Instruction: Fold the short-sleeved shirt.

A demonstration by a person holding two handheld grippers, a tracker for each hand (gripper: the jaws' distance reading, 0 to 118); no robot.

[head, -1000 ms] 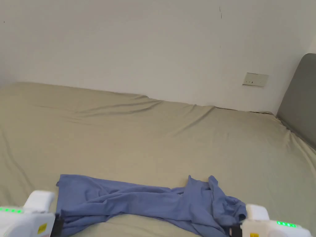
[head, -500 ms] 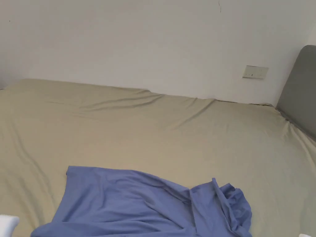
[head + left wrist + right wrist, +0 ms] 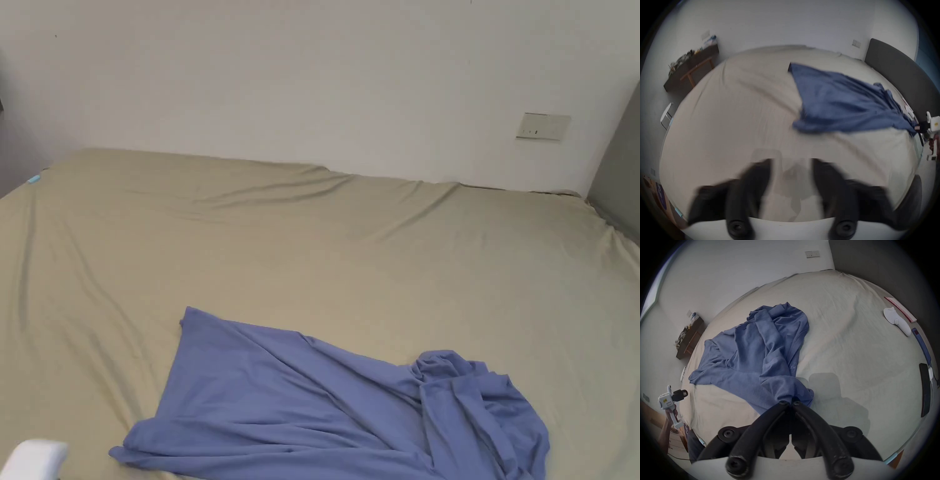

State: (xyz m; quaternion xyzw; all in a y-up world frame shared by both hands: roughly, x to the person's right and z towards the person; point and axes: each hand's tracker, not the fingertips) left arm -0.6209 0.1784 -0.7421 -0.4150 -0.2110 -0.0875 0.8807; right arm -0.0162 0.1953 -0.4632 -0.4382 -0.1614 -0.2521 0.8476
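A blue short-sleeved shirt lies rumpled on the beige bed, flatter at its left and bunched at its right. In the right gripper view my right gripper is shut on a gathered end of the shirt, which trails away from the jaws. My left gripper is open and blurred above bare sheet, with nothing between its jaws and the shirt well ahead of it. A white part of the left gripper shows at the head view's bottom left corner. The right gripper also appears at the shirt's far end.
A grey headboard closes the bed's right side, with white objects and a dark flat item lying near it. A dark cluttered desk stands past the bed's left end. A wall runs behind the bed.
The shirt has gone from a narrow twisted strip to a wider spread sheet. My left gripper has let go of its end and drawn back. The head camera has shifted.
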